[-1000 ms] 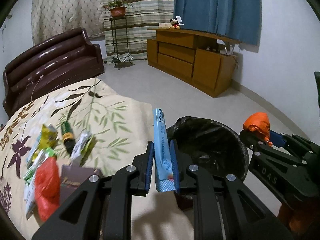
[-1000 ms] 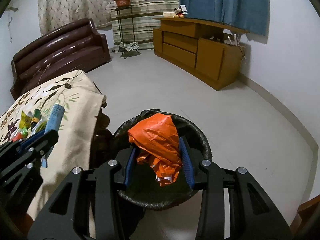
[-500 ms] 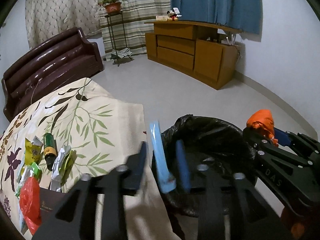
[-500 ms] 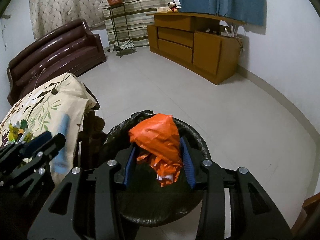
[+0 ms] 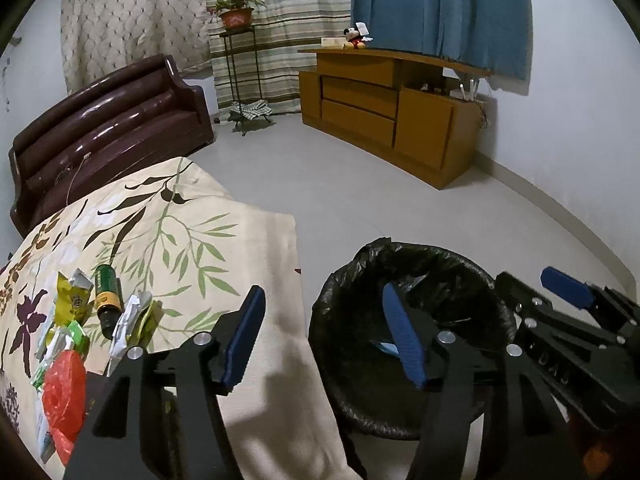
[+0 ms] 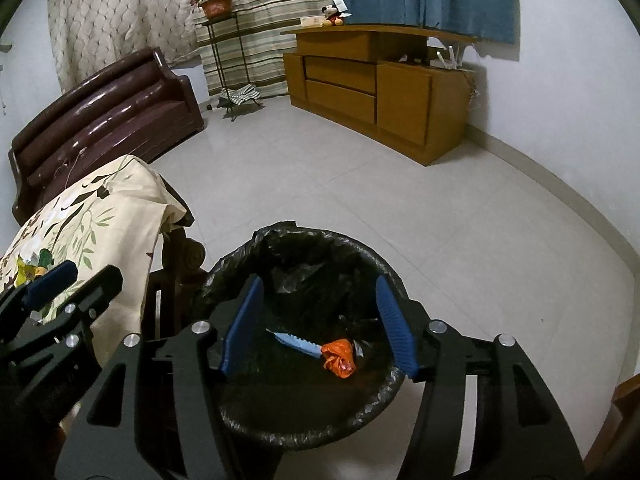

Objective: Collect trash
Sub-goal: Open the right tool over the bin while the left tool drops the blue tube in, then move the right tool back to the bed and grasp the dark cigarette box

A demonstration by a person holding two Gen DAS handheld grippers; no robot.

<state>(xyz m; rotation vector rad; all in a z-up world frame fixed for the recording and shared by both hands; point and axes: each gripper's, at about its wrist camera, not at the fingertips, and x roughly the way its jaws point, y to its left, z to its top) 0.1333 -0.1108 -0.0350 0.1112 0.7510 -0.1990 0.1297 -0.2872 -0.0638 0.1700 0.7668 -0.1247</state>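
I see crinkled glossy black plastic lining the bin (image 6: 304, 412). Near me, the gripper fingers (image 6: 244, 320) carry ribbed matt blue pads. On the left, the printed tablecloth (image 5: 208, 240) looks like soft matt fabric. Far off, a shiny leather sofa (image 5: 108, 128) and a smooth wooden cabinet (image 5: 424, 136).

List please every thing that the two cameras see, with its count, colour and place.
bin: 1, black liner, on the floor beside the table
blue wrapper: 1, light blue, inside the bin
orange bag: 1, orange, crumpled, inside the bin
tablecloth: 1, cream with leaf print, over the table
small bottle: 1, dark green, lying on the tablecloth
wrappers: several, yellow, green, white, beside the small bottle
red bag: 1, red, near edge of the tablecloth
sofa: 1, dark brown, far left
cabinet: 1, wooden, by the far wall
potted plant: 1, on a metal stand
left claw: opening, nothing between its jaws
right claw: opening, empty, over the bin
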